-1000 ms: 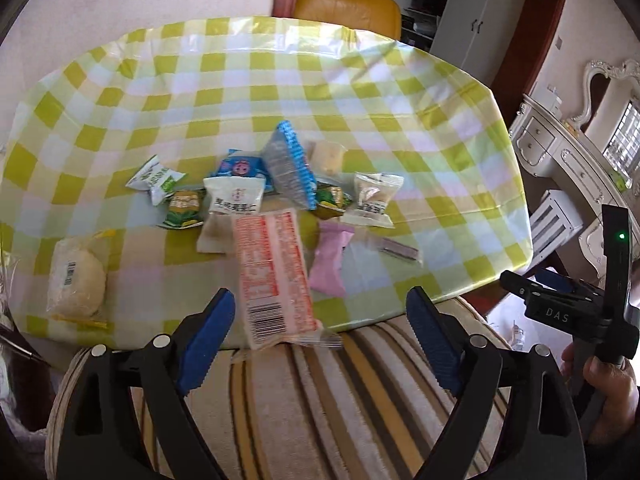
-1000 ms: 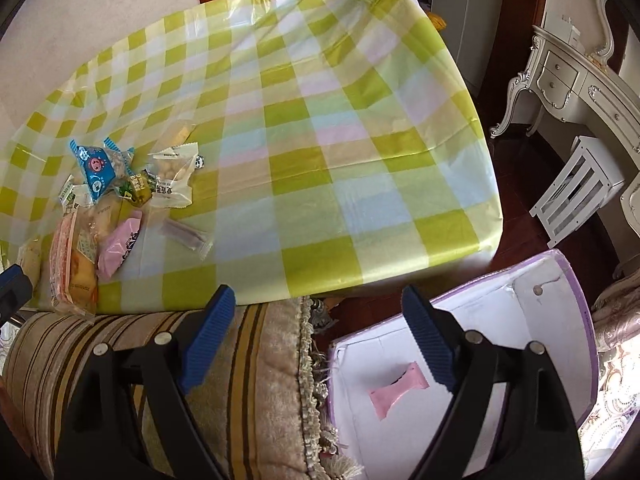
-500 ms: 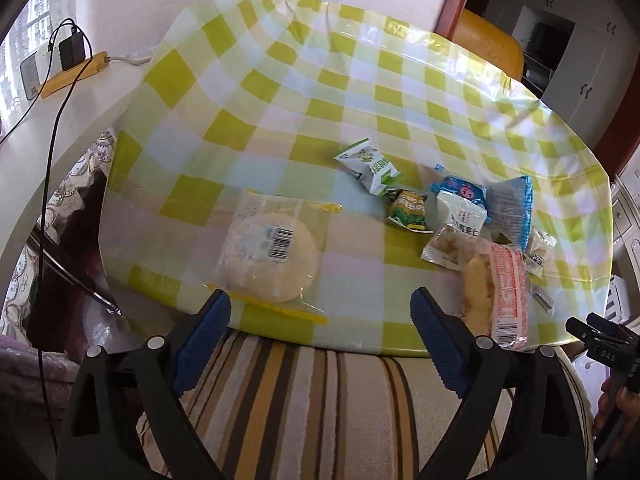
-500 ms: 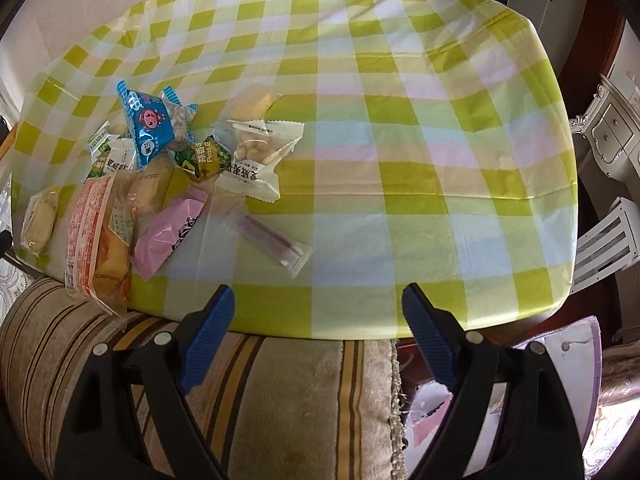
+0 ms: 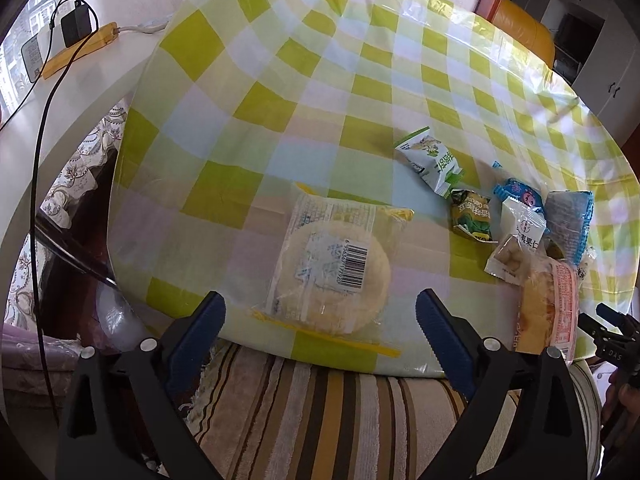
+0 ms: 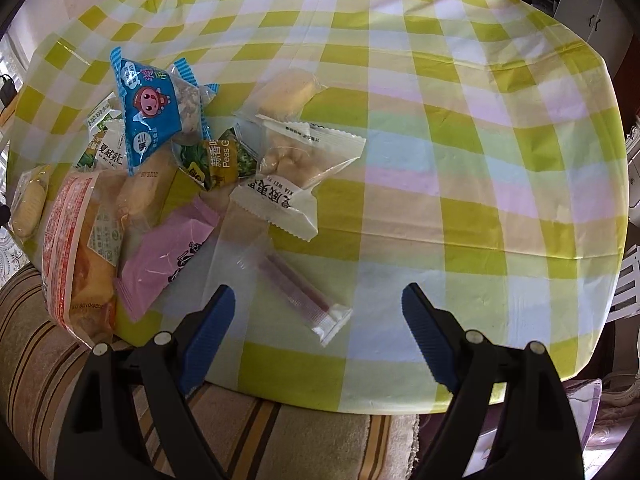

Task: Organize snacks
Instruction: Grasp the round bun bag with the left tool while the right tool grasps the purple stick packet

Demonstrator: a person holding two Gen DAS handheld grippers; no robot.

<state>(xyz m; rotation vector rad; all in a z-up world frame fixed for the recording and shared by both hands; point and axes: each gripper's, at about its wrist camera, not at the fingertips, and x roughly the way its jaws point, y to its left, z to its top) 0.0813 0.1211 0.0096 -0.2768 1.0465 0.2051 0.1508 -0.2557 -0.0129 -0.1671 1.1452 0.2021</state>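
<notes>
Snack packets lie on a green-checked tablecloth (image 5: 256,100). In the left wrist view my left gripper (image 5: 320,312) is open and empty, its jaws either side of a clear-wrapped round cake (image 5: 332,272) at the table's near edge. To its right lie a green-white packet (image 5: 432,160), a dark pea packet (image 5: 470,216) and a long red-printed bread pack (image 5: 548,308). In the right wrist view my right gripper (image 6: 318,316) is open and empty just before a clear packet with a purple stick (image 6: 296,280). A pink packet (image 6: 168,252), a white nut packet (image 6: 296,168) and a blue packet (image 6: 146,108) lie beyond.
A striped cushion (image 5: 328,420) sits under both grippers at the table's near edge. A white ledge (image 5: 48,120) with a charger and cable stands left of the table. A purple-edged box corner (image 6: 584,408) shows at the lower right in the right wrist view. A yellow chair (image 5: 524,28) stands behind the table.
My left gripper has swung left from the bread pack to the round cake and come closer. My right gripper has swung from the purple box toward the purple-stick packet. Both stayed open.
</notes>
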